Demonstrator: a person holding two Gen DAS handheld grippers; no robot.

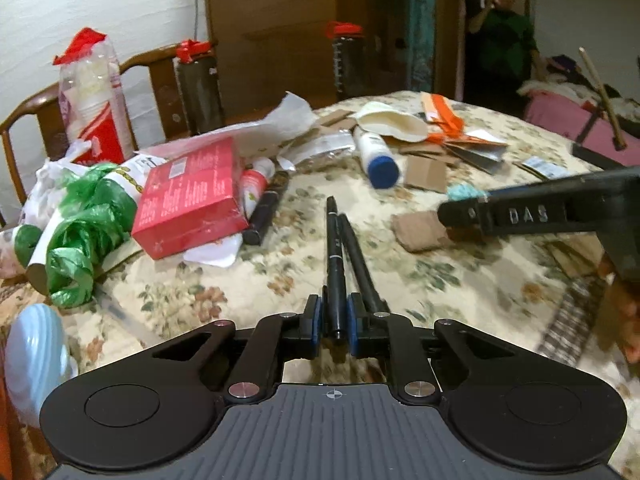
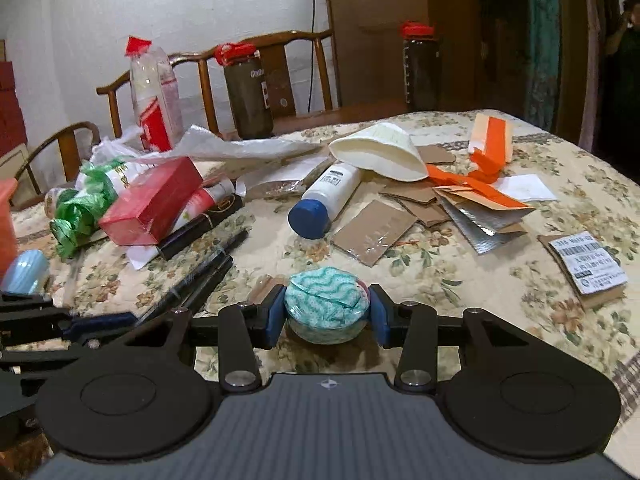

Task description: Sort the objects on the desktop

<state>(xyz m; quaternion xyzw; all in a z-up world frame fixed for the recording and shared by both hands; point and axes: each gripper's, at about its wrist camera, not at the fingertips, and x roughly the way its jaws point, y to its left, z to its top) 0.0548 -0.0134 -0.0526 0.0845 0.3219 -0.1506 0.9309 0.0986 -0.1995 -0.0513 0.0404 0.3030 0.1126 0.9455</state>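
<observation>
While our left gripper [image 1: 334,326] is clamping a black pen [image 1: 335,256], our right gripper [image 2: 326,316] is squeezing a teal-patterned round container [image 2: 326,306]; its arm is reading "DAS".

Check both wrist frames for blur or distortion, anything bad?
Left wrist view: the right claw and the tablecloth under it smear with motion; the pen in the left claw stays sharp. Right wrist view: mostly crisp, including the teal bundle between the pads; pens at left are slightly soft. Both views bow straight lines, dim at corners.
</observation>
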